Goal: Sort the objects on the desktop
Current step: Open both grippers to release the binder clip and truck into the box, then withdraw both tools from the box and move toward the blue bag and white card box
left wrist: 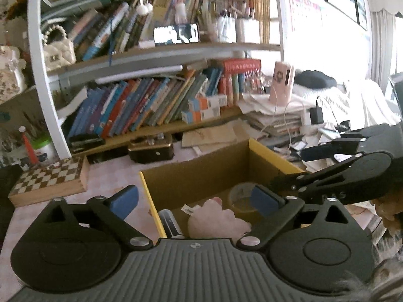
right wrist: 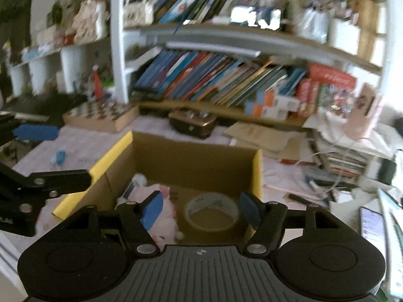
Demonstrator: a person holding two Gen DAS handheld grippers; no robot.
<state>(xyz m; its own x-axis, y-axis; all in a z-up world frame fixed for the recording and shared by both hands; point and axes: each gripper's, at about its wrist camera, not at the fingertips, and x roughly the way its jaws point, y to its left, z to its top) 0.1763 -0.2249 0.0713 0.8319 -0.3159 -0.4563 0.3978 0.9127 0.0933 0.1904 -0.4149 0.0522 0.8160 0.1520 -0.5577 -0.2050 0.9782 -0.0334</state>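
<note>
Hovered over the open cardboard box with both grippers. Kept the fingers of the left gripper spread wide and released, nothing between the blue pads. Kept the right gripper released too, fingers apart, gripping nothing.

Found the sorted things on the box floor: a pink plush toy towards the left side, a roll of clear tape lying flat just beside it on the right, and a dark-and-white flat item against the left wall, too hidden to name. Saw one small blue object out on the pink surface left of the box, too blurred to identify and probably next to be sorted.

Judged the plush light and soft, likely to squash under the pads; best pinched across the thick of its body. Judged the tape roll light and stiff but smooth-sided; best taken through the ring, one finger inside and one outside, not across the slippery outer face.
</note>
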